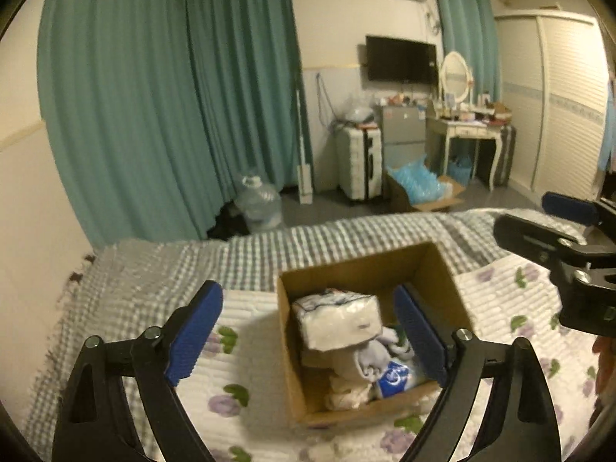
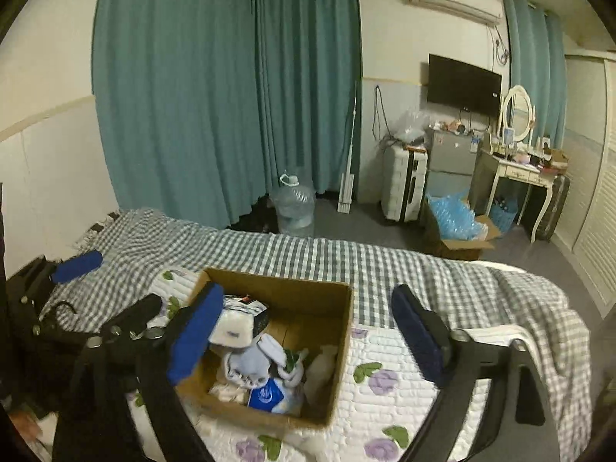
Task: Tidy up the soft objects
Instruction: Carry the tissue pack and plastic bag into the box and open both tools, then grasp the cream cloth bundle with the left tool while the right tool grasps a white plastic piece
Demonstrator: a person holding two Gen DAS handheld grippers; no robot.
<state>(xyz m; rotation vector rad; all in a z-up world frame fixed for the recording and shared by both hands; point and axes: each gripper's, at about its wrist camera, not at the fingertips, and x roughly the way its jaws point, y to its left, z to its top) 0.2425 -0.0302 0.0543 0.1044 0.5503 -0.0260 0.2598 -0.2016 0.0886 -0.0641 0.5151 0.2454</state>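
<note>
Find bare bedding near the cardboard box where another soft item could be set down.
Free: floral quilt right of the cardboard box, up to the checked blanket. Also quilt left of the box in the left view. Crowded: inside the box, where the tissue pack tops the pile.

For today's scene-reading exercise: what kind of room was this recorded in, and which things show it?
Most likely a lived-in bedroom: a bed with a checked cover fills the foreground, a dressing table with an oval mirror stands by the far wall, beside a louvred wardrobe.

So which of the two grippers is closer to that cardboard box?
Left. The left gripper hangs open right over the cardboard box, its fingers straddling it. The right gripper, also open, sits just off the box's right side.
</note>
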